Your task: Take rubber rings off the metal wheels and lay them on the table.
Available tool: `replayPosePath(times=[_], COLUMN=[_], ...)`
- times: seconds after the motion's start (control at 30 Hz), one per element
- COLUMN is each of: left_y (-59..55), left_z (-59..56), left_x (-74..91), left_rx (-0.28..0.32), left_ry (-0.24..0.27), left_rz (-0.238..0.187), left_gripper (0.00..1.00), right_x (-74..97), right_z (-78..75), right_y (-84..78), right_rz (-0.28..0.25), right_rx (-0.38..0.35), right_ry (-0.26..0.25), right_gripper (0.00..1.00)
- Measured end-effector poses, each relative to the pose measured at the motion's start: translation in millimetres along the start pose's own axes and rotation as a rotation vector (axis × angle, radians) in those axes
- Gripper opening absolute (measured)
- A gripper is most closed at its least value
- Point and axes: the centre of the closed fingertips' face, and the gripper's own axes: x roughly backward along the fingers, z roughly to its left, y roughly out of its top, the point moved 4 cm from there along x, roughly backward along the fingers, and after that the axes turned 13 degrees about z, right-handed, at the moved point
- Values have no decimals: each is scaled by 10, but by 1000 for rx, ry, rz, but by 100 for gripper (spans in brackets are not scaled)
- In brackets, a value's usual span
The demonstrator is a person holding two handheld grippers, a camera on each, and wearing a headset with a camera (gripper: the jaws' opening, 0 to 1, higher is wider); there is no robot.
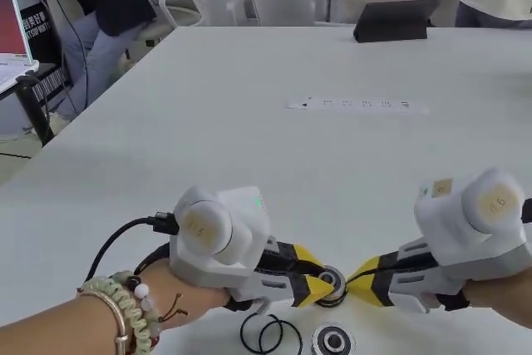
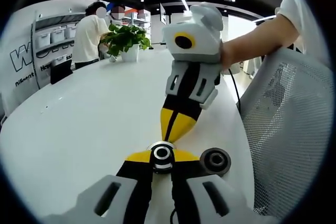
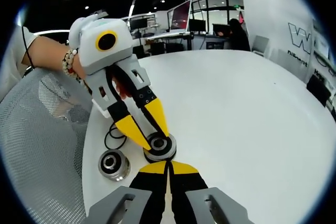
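Near the edge of the desk (image 1: 249, 122), I am clamping a metal wheel (image 1: 332, 282) in the left tool (image 1: 319, 280). The right tool (image 1: 359, 277), jaws together, is touching its rim. Two freed rubber rings (image 1: 270, 334) are lying just beside, looking thin and stretchy. I am judging an outer-edge pinch best, though I cannot tell whether one is caught.

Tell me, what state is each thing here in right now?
Left gripper: shut on wheel.
Right gripper: shut, tips at that wheel's rim.
Second wheel: lying flat on the table, untouched.
Rings: two, off, loose on the table, overlapping.
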Motion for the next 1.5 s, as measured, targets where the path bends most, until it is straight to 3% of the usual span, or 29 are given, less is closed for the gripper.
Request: replayPosePath(times=[0.2,0.3,0.47,0.87,1.5], left_y=[-1,-1,-1,2,5], left_z=[1,2,2,2,-2], left_x=[0,0,-2,-5,-5], left_rx=[2,1,1,-10,-8], left_ry=[1,1,2,5,6], left_rz=[0,-1,-2,-7,-9], left_gripper=[7,7,7,7,7], right_x=[33,68,62,68,82], right_z=[-31,-31,-27,22,64], right_y=[15,59,56,74,137], right_rz=[-30,-72,-63,-51,-50], right_rx=[-111,-194,-249,-277,-258], right_ry=[32,74,94,98,106], right_gripper=[0,0,0,0,0])
